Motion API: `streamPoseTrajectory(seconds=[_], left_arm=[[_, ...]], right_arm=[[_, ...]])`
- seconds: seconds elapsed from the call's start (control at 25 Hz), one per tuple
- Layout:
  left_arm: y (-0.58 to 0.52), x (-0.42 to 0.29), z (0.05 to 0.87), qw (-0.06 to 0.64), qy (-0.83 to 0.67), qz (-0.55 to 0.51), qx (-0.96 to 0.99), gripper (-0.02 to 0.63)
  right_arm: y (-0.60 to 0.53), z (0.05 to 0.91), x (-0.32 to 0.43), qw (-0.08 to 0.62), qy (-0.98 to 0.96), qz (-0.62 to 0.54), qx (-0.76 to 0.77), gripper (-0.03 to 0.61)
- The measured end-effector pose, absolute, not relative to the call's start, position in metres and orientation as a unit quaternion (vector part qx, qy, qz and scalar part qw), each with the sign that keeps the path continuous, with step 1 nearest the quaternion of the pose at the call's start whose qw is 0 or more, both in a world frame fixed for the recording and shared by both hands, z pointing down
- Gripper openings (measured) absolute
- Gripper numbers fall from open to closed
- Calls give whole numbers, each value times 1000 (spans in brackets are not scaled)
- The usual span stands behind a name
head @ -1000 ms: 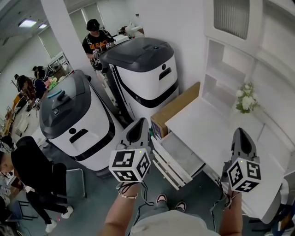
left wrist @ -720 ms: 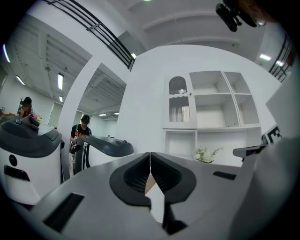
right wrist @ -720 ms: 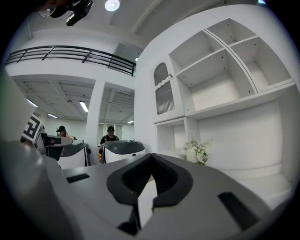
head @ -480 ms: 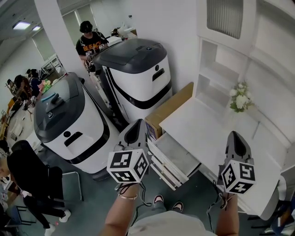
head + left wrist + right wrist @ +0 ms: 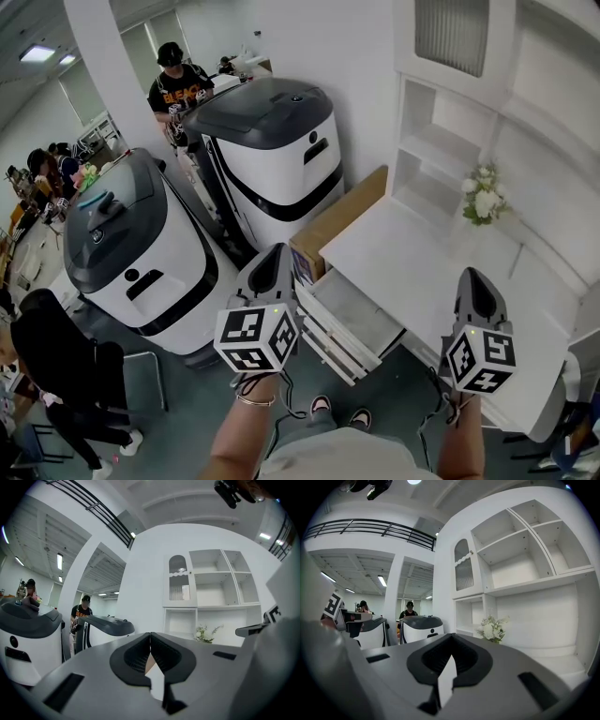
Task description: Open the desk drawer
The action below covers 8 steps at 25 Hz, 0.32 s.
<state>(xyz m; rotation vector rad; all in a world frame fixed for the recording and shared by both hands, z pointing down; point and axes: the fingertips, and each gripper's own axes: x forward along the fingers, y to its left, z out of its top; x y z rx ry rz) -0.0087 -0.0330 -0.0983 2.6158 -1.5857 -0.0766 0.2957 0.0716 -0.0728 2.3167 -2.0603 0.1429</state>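
1. Now you are holding your left gripper (image 5: 274,255) closed and empty.
2. You are carrying your right gripper (image 5: 472,277) closed, gripping nothing.
3. The desk drawer (image 5: 361,309) is sitting pulled out, four o'clock from your left gripper.

White desk (image 5: 412,253) and drawer (image 5: 358,307), brown box (image 5: 342,211), 2 white, grey-topped machines (image 5: 281,178).

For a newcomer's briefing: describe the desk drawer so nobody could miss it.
Start at the white desk under the wall shelves. At its end next to the cardboard box sits the drawer, pulled out. Its bare grey inside sets it apart from the white fronts beneath.
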Motion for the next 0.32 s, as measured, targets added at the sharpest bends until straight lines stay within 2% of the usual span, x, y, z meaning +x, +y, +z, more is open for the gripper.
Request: streamPoseTrajectory(seconds=[0.32], left_arm=[[-33, -6, -95, 39, -515, -20, 856, 20]], right_arm=[[72, -72, 297, 19, -662, 47, 748, 3]])
